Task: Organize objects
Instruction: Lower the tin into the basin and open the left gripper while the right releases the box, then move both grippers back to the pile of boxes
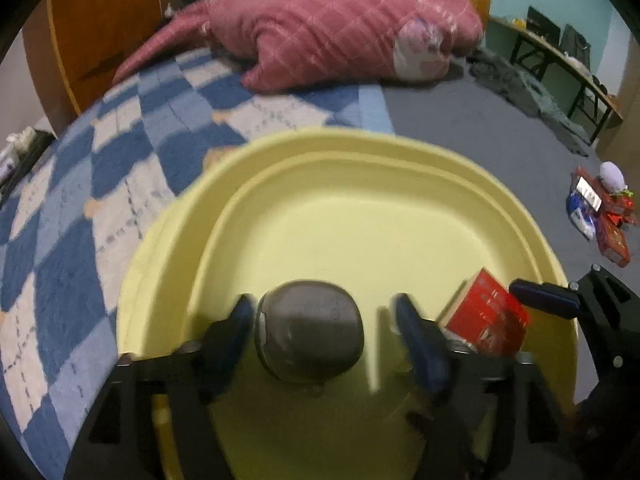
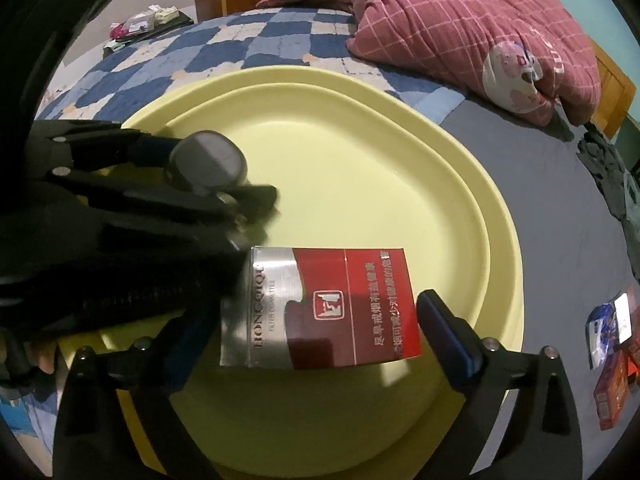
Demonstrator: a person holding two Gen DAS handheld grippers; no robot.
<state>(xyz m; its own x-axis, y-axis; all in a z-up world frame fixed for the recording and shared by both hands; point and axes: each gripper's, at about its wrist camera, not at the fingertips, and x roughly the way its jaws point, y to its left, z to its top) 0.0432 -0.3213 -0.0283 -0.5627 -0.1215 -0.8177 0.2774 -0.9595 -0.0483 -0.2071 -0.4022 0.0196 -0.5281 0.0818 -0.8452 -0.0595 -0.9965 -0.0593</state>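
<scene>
Over the yellow tray [image 1: 360, 168] on the bed, both grippers are hanging side by side, each angled down into the basin because that is where the loose things are being gathered. The left gripper [image 1: 324, 328] is standing released, its blue pads clear of the dark grey case [image 1: 310, 332] lying between them at 6 o'clock in the left wrist view, so the case looks delivered. The right gripper [image 2: 308, 332] is likewise spread wide, its pads apart from the red and silver cigarette pack [image 2: 324, 308], which appears tilted in the tray near the rim. At 3 o'clock in the left view, more small packets [image 1: 600, 212] are waiting on the grey sheet [image 1: 460, 120], probably next. The pink quilt [image 1: 340, 20] is lying at 12 o'clock.
</scene>
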